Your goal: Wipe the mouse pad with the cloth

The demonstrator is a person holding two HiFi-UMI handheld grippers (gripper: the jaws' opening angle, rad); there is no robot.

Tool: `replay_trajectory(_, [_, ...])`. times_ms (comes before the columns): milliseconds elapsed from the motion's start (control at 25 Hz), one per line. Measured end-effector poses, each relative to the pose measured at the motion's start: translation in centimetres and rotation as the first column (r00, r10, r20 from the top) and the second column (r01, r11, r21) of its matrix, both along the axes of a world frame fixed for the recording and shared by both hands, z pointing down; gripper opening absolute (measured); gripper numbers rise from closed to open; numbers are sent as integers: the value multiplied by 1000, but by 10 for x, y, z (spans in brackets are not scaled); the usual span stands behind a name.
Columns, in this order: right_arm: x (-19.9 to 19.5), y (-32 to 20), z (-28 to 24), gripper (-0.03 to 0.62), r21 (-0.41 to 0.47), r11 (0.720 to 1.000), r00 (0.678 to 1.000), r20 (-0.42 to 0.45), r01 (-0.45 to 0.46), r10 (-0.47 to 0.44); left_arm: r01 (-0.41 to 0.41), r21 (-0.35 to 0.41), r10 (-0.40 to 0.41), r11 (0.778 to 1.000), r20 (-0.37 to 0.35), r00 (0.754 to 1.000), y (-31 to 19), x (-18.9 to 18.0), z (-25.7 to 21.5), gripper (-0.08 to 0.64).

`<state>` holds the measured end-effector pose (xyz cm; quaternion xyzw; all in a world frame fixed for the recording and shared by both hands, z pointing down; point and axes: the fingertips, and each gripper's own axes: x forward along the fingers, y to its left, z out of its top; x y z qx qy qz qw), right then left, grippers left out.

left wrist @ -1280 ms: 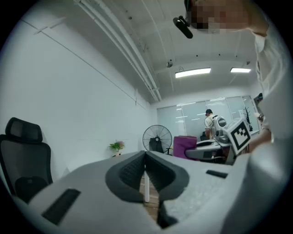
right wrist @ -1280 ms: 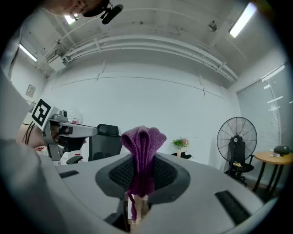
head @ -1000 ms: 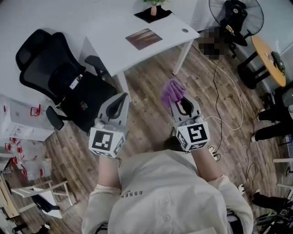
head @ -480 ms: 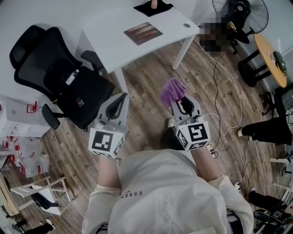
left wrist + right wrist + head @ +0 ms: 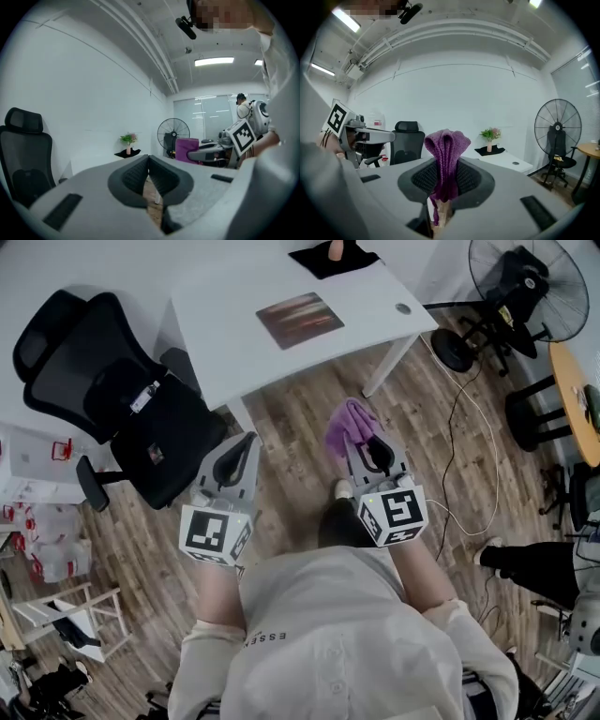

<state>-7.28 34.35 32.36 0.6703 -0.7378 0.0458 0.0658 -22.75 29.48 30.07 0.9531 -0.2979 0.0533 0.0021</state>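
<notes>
Purple cloth [image 5: 349, 422] stays clamped in the right gripper [image 5: 367, 440]; the left gripper [image 5: 247, 444] stays clenched, empty. The white desk [image 5: 234, 345] and mouse pad [image 5: 300, 320] sit closer now.

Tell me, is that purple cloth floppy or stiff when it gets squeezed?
Probably floppy: the purple cloth bunches into soft folds where the right hand-held gripper pinches it, and a loose end dangles below. It looks knitted, so it is likely light and not very slippery. It probably won't roll or break.
</notes>
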Motion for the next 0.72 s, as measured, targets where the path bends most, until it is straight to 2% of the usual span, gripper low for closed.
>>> replay_trajectory(240, [80,-78,3,92,-43,993,994,-9,105,-106,86,-40,-85,995,26,996,-60,78,8,2])
replay_trajectory(400, [125,-124,-2,92,-48,979,980,-16,198,-199,158,-31,-158,987,1,987,-100,127,-1,2])
replay_trajectory(560, [149,-163,0,92,-48,962,962,-32,270,-272,202,-25,-202,979,7,979,-131,161,-1,2])
replay_trajectory(720, [167,-197,5,92,-59,950,951,-16,306,-308,236,-35,-234,971,41,971,-156,178,5,3])
